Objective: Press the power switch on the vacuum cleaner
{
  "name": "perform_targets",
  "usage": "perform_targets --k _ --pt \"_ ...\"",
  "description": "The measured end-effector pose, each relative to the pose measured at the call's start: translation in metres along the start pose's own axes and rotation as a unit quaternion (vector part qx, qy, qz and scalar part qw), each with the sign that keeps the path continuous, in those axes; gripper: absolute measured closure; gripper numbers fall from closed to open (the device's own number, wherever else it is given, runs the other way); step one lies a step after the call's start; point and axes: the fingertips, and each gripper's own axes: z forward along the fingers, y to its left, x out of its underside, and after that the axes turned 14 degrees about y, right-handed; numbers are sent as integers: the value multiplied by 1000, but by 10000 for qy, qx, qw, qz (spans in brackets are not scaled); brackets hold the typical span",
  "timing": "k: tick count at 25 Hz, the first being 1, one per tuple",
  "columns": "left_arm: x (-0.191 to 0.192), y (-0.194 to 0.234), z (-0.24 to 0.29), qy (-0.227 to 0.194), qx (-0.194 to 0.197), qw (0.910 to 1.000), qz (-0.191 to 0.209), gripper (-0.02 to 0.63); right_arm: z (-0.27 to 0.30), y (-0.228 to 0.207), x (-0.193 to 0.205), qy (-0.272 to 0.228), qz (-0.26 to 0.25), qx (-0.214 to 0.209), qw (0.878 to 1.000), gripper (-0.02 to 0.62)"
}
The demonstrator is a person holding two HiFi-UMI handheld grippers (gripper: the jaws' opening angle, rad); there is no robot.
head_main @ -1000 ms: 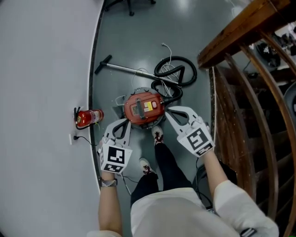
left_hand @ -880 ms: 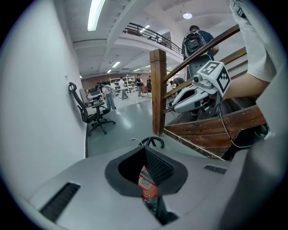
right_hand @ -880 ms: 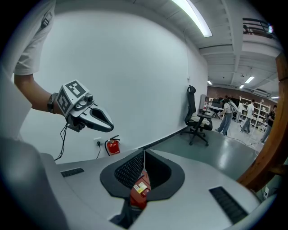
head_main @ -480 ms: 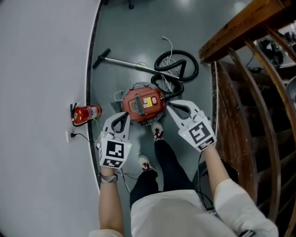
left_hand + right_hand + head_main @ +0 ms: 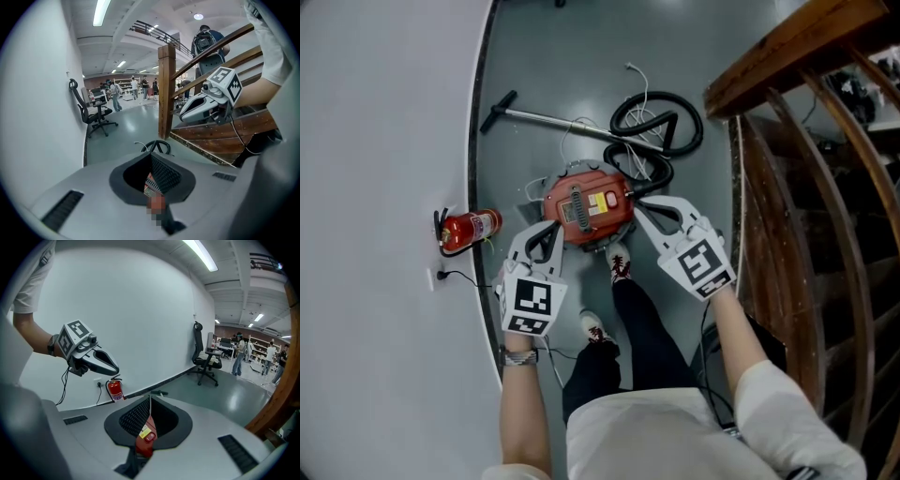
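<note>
Left gripper (image 5: 547, 234): lower left of centre in the head view, claw closed tip to tip with nothing in it; its point sits just beside the vacuum's left edge.
Right gripper (image 5: 641, 210): right of centre, claw likewise pressed together and empty; its point sits just beside the vacuum's right edge.
Change: over the last second both grippers have sunk and closed in, so they now flank the body more tightly than before, and the body has drifted up and left in the frame.
Meaning: this reads as the approach; no press has begun, and a closed tip suits poking a switch.
Vacuum cleaner (image 5: 586, 206): red canister on the grey floor (image 5: 581, 56), centre of the head view, just above the person's shoes (image 5: 619, 270).
Switch: probably the red button (image 5: 149, 437) beside the yellow label (image 5: 142, 431), seen through the right claw's window and nearer that gripper.
Axis: the grey carry handle (image 5: 575, 208) runs bottom to top of the frame, slightly tilted.
Pointing: the hose (image 5: 656, 131) leaves the upper right, so the front faces away from the person.
Wand (image 5: 544, 118): lies across the upper left, well apart.
</note>
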Motion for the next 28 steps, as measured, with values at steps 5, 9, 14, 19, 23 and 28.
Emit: perform_targets --k 5,9,14,19,23,28 --pt "7 4 15 36 19 10000 -75 607 19 -1 9 87 53 -131 9999 565" --pt "15 6 23 85 75 9998 -143 607 29 -1 8 81 126 -245 9996 563" --pt "21 11 31 127 112 9997 -185 607 41 0 6 127 195 -431 9988 563" --pt "29 14 41 184 158 9995 -207 607 57 -5 17 219 249 -391 9987 563" --pt "34 12 47 196 239 9992 -239 607 72 -7 28 331 360 -406 9980 563" --pt "37 10 57 226 292 9991 -221 607 86 -9 42 450 405 -419 9973 563"
